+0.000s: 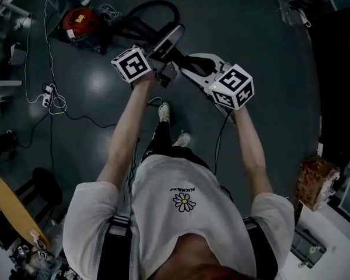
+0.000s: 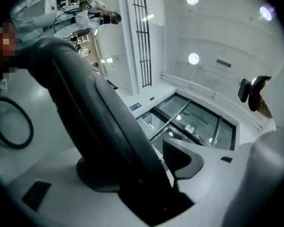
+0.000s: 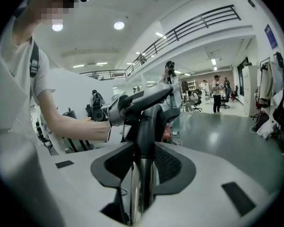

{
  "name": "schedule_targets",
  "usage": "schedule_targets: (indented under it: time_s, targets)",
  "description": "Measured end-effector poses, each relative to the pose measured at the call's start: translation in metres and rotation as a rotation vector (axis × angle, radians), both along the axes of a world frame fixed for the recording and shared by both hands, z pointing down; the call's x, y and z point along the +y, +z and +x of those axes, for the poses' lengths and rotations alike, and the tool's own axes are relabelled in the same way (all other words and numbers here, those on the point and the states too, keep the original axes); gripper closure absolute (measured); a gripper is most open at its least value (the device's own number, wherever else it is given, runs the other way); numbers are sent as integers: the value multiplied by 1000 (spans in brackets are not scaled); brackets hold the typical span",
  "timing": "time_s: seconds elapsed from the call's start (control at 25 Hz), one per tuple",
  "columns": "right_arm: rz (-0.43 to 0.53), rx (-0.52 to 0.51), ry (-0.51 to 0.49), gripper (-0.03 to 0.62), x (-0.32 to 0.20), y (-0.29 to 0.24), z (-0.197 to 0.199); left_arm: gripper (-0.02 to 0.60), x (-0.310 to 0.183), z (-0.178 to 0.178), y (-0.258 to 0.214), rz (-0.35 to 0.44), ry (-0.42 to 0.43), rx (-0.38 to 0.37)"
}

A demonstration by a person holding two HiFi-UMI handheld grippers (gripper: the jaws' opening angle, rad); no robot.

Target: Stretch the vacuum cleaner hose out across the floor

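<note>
One vacuum cleaner (image 1: 79,23), one hose (image 1: 156,5), one wand (image 3: 143,136), two grippers (image 1: 163,56) (image 1: 179,69)

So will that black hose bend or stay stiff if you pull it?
Probably bendy: the hose lies in a curved loop on the floor. Pulled hard, it might drag the red vacuum cleaner along, since it seems joined to it.

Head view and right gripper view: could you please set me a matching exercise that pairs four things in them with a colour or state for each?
Things:
1. vacuum cleaner
2. hose
3. power strip
4. right gripper

Descriptions:
A. shut on the wand
B. red, standing on the floor
C. white, lying at the end of a thin cable
D. black, curved in a loop

Pairs: 1-B; 2-D; 3-C; 4-A
</note>
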State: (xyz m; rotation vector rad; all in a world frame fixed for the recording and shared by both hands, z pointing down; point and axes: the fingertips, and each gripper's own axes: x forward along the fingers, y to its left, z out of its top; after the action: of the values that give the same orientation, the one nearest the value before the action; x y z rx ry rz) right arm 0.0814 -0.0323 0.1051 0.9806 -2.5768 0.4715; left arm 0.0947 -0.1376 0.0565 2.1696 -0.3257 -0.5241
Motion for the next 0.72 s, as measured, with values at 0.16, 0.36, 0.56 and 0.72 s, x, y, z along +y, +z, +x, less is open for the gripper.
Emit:
schedule_targets:
  time_s: [0.16,0.36,0.56,0.72]
  targets:
    - [6,19,71,444,35,0,11,400,39,22,-14,53,51,-41]
    - [4,-92,323,450,60,-10,37,457,84,86,-40,172,278,-140]
    - [49,-178,723,450,209,-47,136,461,282,228,-71,305,792,-254]
    - [26,-245,1028,450,298,-29,166,462,414,269,-49,331,1205,-280]
